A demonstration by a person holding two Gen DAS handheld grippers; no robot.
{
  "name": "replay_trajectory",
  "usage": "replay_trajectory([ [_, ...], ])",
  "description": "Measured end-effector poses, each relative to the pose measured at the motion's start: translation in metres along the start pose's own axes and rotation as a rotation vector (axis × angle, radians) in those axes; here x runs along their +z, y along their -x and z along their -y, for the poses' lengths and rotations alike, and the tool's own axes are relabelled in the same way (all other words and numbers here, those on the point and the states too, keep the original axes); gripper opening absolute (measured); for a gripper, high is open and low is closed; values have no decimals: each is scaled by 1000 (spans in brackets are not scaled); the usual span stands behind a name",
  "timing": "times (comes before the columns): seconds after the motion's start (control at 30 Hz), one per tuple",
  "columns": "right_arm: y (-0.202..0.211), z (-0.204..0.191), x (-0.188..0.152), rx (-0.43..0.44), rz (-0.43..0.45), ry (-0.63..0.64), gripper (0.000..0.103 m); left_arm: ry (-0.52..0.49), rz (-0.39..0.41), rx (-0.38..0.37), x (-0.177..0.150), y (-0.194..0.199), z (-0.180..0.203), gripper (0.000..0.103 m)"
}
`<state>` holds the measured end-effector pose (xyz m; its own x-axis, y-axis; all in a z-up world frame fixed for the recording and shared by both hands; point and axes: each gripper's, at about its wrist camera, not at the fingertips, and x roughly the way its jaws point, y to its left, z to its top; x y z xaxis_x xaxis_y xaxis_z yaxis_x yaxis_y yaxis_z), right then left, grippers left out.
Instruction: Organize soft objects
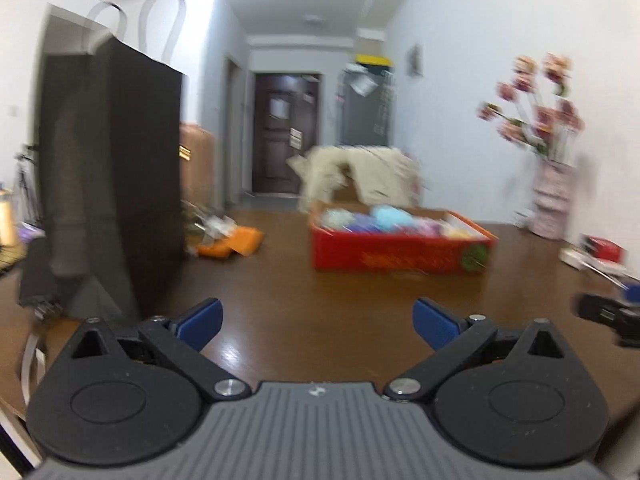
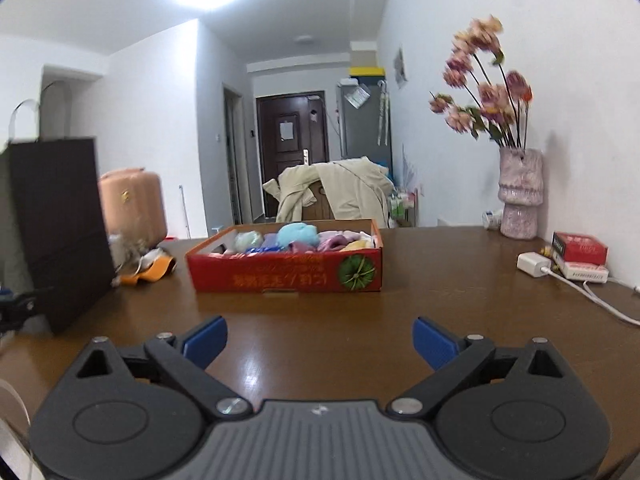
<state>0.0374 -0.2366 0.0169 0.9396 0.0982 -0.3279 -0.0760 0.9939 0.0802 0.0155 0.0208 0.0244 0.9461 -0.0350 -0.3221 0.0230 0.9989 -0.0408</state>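
A red cardboard box point(image 2: 286, 274) sits on the brown table point(image 2: 320, 320), holding several soft pastel items point(image 2: 298, 234) in blue, purple, pink and yellow. It also shows in the left wrist view point(image 1: 400, 254), blurred. A tall black paper bag point(image 1: 108, 176) stands at the table's left; in the right wrist view point(image 2: 60, 224) it is at the left edge. My left gripper point(image 1: 318, 322) is open and empty above the table, short of the box. My right gripper point(image 2: 320, 340) is open and empty, facing the box from the near side.
Orange packets point(image 1: 236, 242) and clutter lie beside the bag. A pink vase with flowers point(image 2: 518, 196), red and white boxes point(image 2: 580, 256) and a white charger with cable point(image 2: 532, 264) are at the right by the wall. A chair draped with a beige coat point(image 2: 340, 192) stands behind the table.
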Motion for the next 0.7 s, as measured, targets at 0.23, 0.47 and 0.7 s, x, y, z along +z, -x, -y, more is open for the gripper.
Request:
replay_trajectory([
  [0.23, 19, -14, -3, 1, 38, 37, 101, -7, 42, -11, 1, 9, 5, 103],
  [0.47, 15, -13, -5, 20, 6, 29, 101, -1, 52, -1, 2, 9, 3, 103],
  [0.7, 15, -11, -6, 13, 9, 15, 102, -2, 55, -1, 2, 10, 3, 103],
])
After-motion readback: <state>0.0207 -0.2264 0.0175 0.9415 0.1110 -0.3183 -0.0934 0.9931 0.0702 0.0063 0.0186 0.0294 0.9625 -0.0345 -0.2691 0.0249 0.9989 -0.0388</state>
